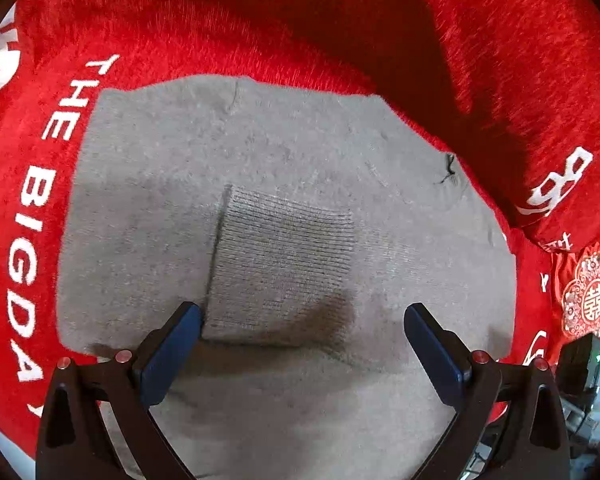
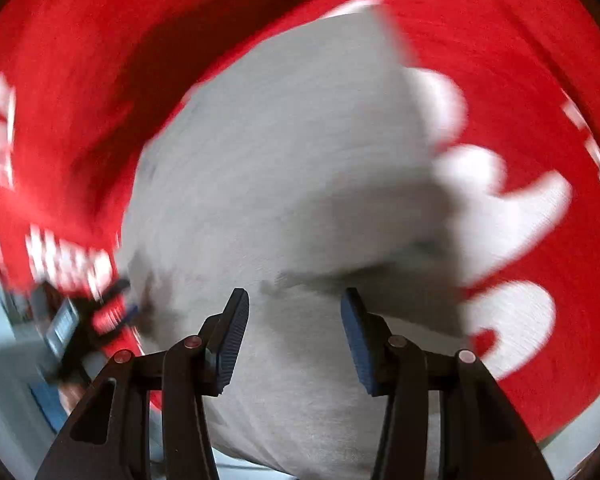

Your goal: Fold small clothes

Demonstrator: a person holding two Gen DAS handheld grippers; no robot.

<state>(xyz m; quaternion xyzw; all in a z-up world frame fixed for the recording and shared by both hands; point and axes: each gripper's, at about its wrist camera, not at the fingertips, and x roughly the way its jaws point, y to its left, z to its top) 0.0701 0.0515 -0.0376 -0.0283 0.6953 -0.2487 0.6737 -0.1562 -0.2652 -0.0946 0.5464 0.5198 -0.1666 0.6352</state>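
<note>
The small grey knitted garment [image 1: 284, 184] lies spread flat on a bright red plush cloth with white lettering [image 1: 40, 184], and its ribbed cuff [image 1: 280, 260], a darker, finely ridged band of the same grey knit, is folded in onto the body of the garment. In the left wrist view the cuff sits just ahead of the left gripper [image 1: 302, 316], its ridged band running from the near left fingertip away and to the right; the cuff's near left corner is touching or all but touching that blue pad. The jaws of this gripper stand wide apart with nothing between them but the cloth below.

In the right wrist view, heavily blurred, the same grey garment [image 2: 300, 168] fills the middle, its long axis running away from the right gripper [image 2: 294, 300] toward the top right. These jaws stand partly apart and hold nothing; the pads press on no fold.

Judging by this, the left gripper is the nearer to the cuff, and the next grip probably turns on that near edge lying directly before it.
</note>
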